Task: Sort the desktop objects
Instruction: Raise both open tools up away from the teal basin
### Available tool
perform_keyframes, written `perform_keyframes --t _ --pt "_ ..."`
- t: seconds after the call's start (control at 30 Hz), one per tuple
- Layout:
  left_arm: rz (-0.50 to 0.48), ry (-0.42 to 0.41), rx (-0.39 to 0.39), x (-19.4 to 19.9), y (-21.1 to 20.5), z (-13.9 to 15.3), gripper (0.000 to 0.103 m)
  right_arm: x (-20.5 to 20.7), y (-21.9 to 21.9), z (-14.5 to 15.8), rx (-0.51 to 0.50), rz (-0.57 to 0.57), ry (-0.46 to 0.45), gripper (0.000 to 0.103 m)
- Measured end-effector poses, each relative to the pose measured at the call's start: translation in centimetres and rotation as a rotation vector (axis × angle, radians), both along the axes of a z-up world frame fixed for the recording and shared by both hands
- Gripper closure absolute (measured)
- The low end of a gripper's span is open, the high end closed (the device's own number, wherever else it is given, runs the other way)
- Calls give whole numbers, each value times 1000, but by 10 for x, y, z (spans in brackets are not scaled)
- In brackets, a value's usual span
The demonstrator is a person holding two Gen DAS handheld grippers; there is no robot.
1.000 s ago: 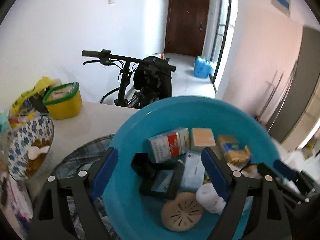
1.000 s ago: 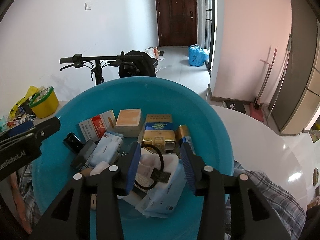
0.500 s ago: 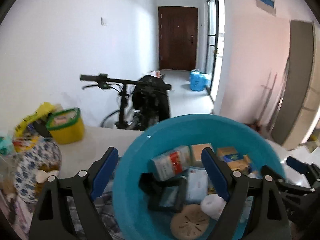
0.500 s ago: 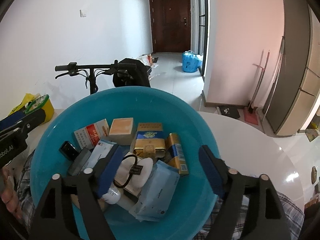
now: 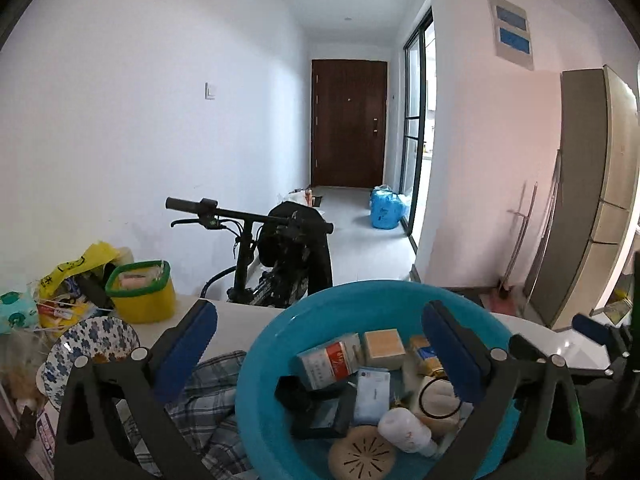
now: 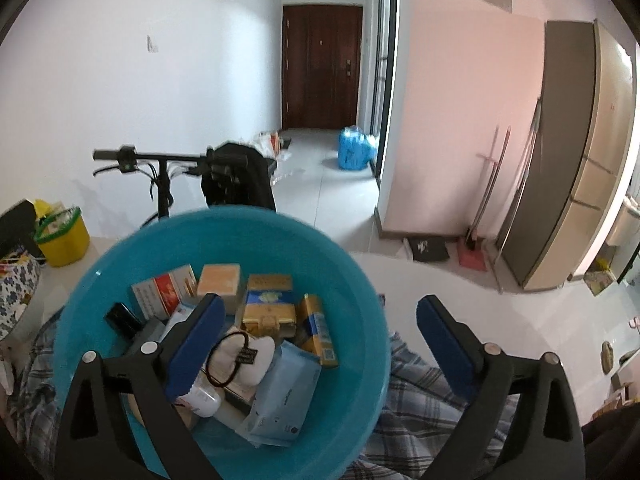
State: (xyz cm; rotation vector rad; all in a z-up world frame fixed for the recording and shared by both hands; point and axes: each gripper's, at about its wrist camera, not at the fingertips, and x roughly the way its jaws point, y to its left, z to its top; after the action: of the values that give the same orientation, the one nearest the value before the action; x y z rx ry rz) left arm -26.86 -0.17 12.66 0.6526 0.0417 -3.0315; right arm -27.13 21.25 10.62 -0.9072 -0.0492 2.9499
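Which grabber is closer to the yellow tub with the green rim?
Left. The left gripper hangs over the basin's left edge, and the yellow tub sits just beyond its left finger. The right gripper is over the basin's right side, with the tub far off to its left.

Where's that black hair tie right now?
The black hair tie lies in the blue basin, looped over a white pad near the front in the right wrist view, just ahead of the gold box.
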Motion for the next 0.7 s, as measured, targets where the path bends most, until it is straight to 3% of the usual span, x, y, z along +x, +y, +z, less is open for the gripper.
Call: perform_keyframes --t 0.1,0.27,0.5,0.7 --pt "66 21 -29 11 2 7 0 15 -3 18 23 8 67 4" --pt "23 71 -10 29 5 21 0 41 -13 43 123 -18 186 2" --pt "-41 138 31 58 3 46 0 82 -11 78 57 -2 313 1" --pt "-3 253 -18 103 5 71 0 123 -9 105 -21 70 422 1"
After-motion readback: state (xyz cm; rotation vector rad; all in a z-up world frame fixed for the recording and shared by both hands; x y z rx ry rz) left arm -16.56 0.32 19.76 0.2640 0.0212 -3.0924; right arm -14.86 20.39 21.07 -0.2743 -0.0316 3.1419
